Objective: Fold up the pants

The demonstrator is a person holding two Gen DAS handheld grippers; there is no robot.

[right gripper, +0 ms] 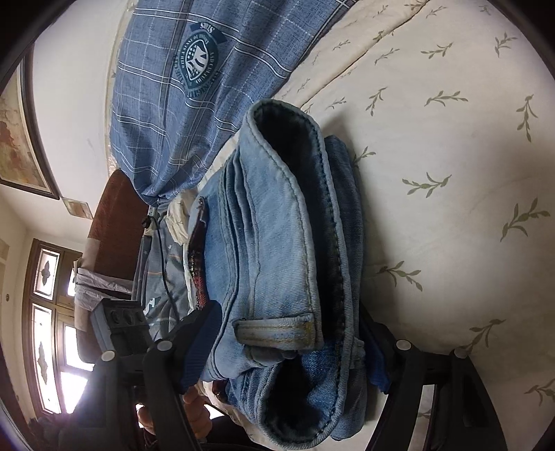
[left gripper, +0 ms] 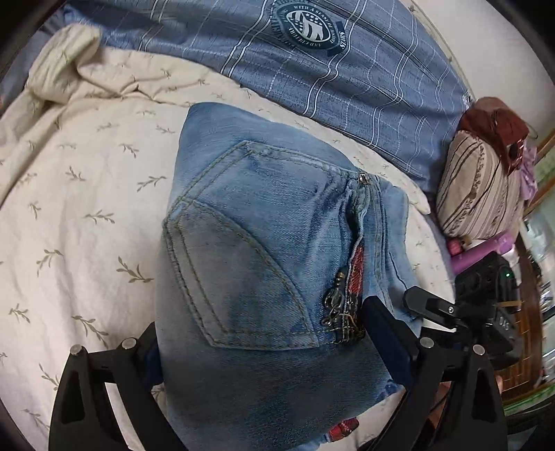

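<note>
1. The left gripper [left gripper: 267,350] has its jaws wide around the folded jeans [left gripper: 277,249] and seems to squeeze them.
2. The right gripper [right gripper: 291,350] pinches the thick stack at the waistband [right gripper: 277,222].
3. The jeans sit on the leafy sheet [left gripper: 86,215], near the blue blanket [left gripper: 312,62].
4. The folding looks almost done. Next, I think, both need to press the bundle flat and let go gently.

On the blue checked quilt [left gripper: 312,69] at the top of the left view sits a round dark-green crest [left gripper: 308,26]. Its ring reads "WITH A SENSE OF HONOR"; the remaining ring words are too warped to read. A small ribbon [left gripper: 341,38] beside it reads "STARS". The crest [right gripper: 196,64] shows again at upper left of the right view, tilted, hard to read.
</note>
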